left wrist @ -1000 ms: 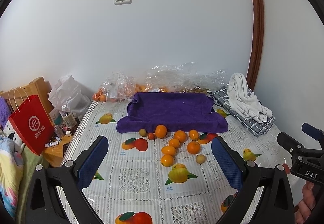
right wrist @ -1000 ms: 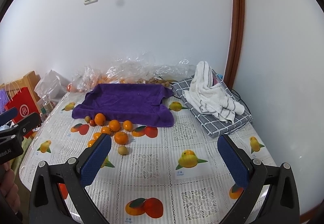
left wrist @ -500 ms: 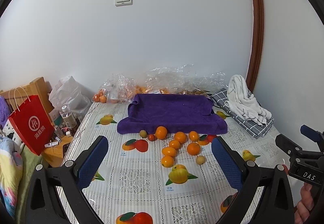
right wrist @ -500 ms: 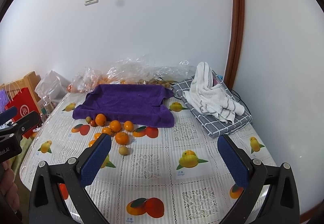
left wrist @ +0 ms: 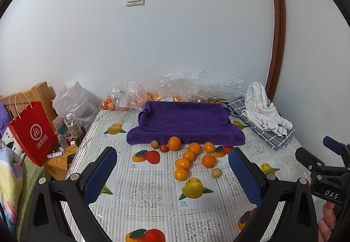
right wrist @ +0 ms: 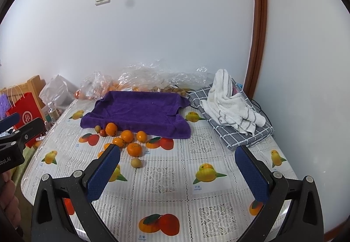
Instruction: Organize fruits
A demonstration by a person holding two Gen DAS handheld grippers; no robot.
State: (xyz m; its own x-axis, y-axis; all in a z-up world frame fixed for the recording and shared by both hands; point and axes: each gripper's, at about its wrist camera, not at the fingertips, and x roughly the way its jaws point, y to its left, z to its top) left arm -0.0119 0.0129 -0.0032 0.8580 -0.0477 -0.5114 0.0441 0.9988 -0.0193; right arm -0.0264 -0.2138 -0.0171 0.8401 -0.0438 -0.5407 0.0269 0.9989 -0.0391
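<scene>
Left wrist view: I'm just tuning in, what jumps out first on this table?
The loose cluster of oranges stands out, scattered on the fruit-print tablecloth just in front of the purple towel at mid-table. Behind the towel, crinkled clear plastic bags of more fruit sit against the wall. Both the left gripper and right gripper hover open and empty.

Loose oranges (left wrist: 192, 155) clustered before purple towel (left wrist: 186, 124)

The left gripper (left wrist: 172, 173) and the right gripper (right wrist: 178, 173) are held side by side, level, jaws spread wide and empty, each gripped by a hand (left wrist: 327, 226).
</scene>
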